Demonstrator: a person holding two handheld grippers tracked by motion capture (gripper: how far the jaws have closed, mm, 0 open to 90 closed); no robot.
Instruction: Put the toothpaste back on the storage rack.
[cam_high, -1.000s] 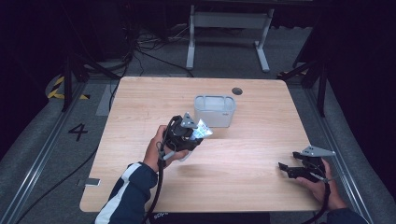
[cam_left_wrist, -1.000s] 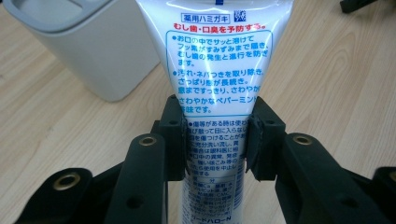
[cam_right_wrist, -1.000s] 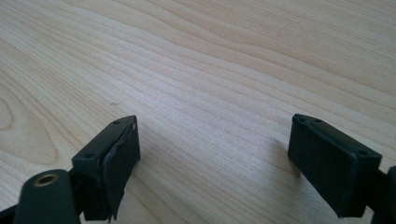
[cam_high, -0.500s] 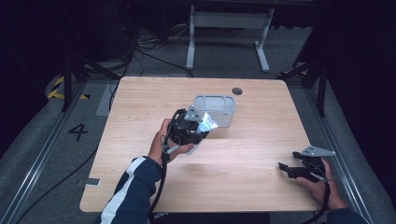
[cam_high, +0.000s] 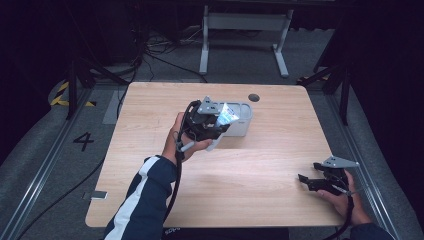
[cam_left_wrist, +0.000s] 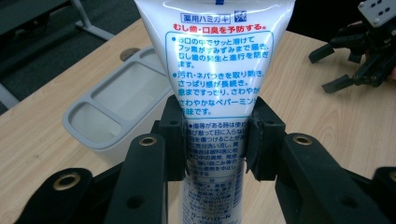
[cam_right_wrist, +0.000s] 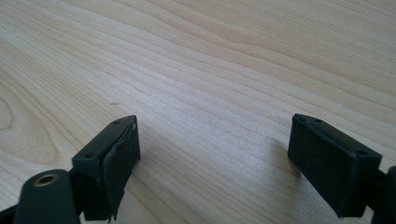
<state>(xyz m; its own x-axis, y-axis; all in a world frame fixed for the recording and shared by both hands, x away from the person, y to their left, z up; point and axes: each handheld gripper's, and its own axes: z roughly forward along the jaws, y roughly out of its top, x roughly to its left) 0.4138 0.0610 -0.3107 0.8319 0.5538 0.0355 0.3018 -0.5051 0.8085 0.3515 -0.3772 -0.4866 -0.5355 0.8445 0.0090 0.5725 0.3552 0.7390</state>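
Observation:
My left gripper (cam_high: 216, 126) is shut on a white toothpaste tube (cam_left_wrist: 219, 70) with blue Japanese print. Its pads press both sides of the tube, which stands upright between the jaws. In the high view the tube (cam_high: 227, 115) is held above the table, just beside a grey compartmented organiser box (cam_high: 240, 120). The same box (cam_left_wrist: 119, 109) lies below and left of the tube in the left gripper view. My right gripper (cam_high: 306, 181) rests near the table's right front corner, open, with nothing but bare wood between its fingers (cam_right_wrist: 119, 154).
The wooden table (cam_high: 250, 190) has a dark round grommet hole (cam_high: 254, 97) near its far edge. A metal stand and cables sit on the floor beyond the table. My right gripper (cam_left_wrist: 345, 60) also appears far off in the left gripper view.
My left hand has lifted the tube and carried it toward the far side, closer to the grey box. The right gripper has stayed where it was.

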